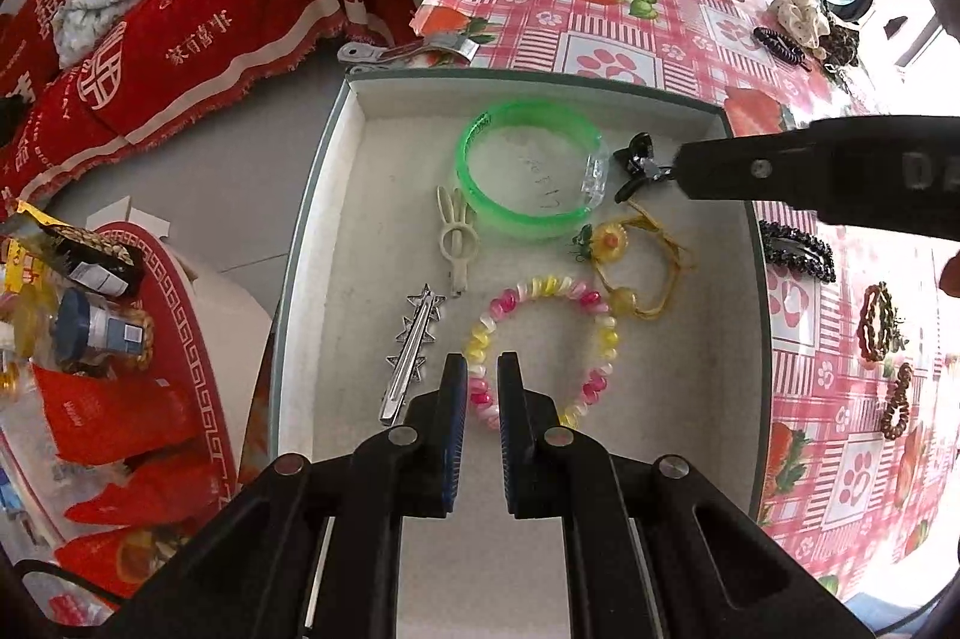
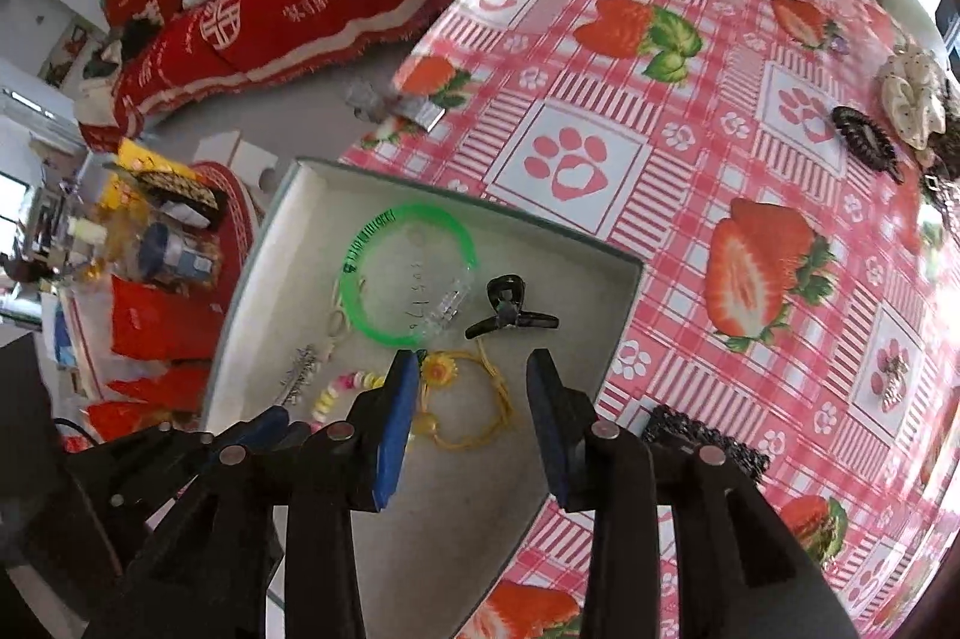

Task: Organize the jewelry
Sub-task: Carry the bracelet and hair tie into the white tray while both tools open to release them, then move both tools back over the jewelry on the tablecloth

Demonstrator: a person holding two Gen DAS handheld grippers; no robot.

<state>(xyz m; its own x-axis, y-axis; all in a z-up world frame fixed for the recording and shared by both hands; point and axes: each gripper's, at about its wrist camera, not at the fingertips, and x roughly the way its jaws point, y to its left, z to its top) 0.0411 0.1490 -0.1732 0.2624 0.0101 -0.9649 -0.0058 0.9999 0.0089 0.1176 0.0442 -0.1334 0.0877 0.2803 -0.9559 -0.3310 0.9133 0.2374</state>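
A shallow white box (image 1: 354, 147) (image 2: 264, 243) lies on the table. In it are a green bangle (image 1: 528, 171) (image 2: 408, 279), a cream rabbit clip (image 1: 459, 243), a silver star clip (image 1: 414, 339), a pink-and-yellow coil bracelet (image 1: 540, 345), a yellow flower cord (image 1: 636, 261) (image 2: 468, 399) and a small black claw clip (image 1: 636, 159) (image 2: 510, 309). My left gripper (image 1: 483, 369) hovers empty above the coil bracelet, its jaws a narrow gap apart. My right gripper (image 2: 474, 369) is open just behind the black claw clip, which lies free in the box.
On the strawberry tablecloth (image 2: 660, 99) right of the box lie a dark rhinestone clip (image 1: 798, 249) (image 2: 708, 435), brown hair ties (image 1: 876, 321), a black comb clip (image 2: 864, 141) and a cream scrunchie (image 2: 912, 99). A metal clip (image 1: 414, 51) lies beyond the box. A red tray of snacks (image 1: 120, 369) stands left.
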